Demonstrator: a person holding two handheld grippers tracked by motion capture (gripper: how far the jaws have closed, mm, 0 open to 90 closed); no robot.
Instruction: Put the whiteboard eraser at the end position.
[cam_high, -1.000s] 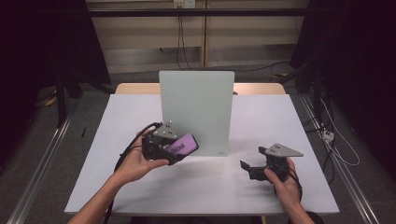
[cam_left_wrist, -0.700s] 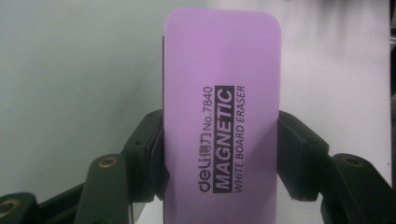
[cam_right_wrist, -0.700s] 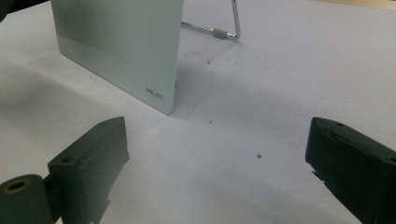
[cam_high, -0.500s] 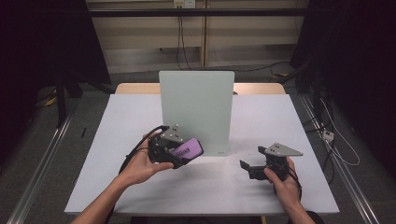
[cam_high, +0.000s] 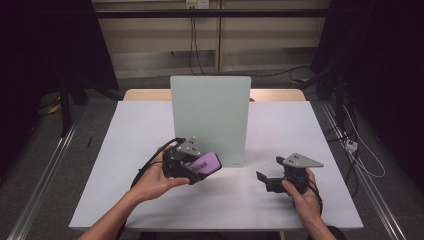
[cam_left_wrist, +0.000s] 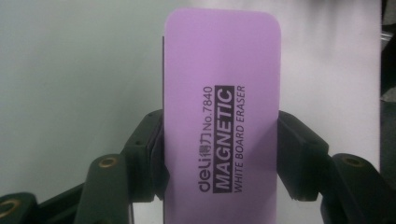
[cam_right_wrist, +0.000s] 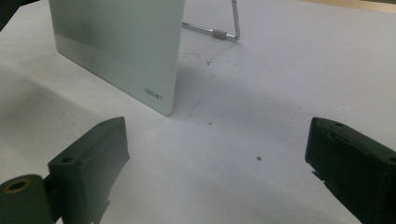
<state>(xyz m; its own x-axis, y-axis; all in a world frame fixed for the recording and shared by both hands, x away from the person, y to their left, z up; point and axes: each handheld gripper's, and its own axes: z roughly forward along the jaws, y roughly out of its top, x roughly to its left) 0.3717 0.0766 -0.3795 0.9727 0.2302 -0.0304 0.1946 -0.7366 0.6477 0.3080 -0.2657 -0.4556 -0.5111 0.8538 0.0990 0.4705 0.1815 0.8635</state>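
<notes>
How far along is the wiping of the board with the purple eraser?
Done: the left gripper is shut on the purple eraser. In hand: it holds it near the standing whiteboard. Left: the wiping itself, though the board already looks clean. The right gripper rests open on the table.

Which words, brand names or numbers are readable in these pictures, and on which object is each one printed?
"deli" with two Chinese characters that I cannot make out, then "No.7840": on the purple eraser held in the left claw.
"MAGNETIC": on the same eraser, light letters in a dark bar.
"WHITE BOARD ERASER": on the same eraser, beside that bar.
"deli": small logo at the lower corner of the standing board; the characters after it are too small to read.
</notes>
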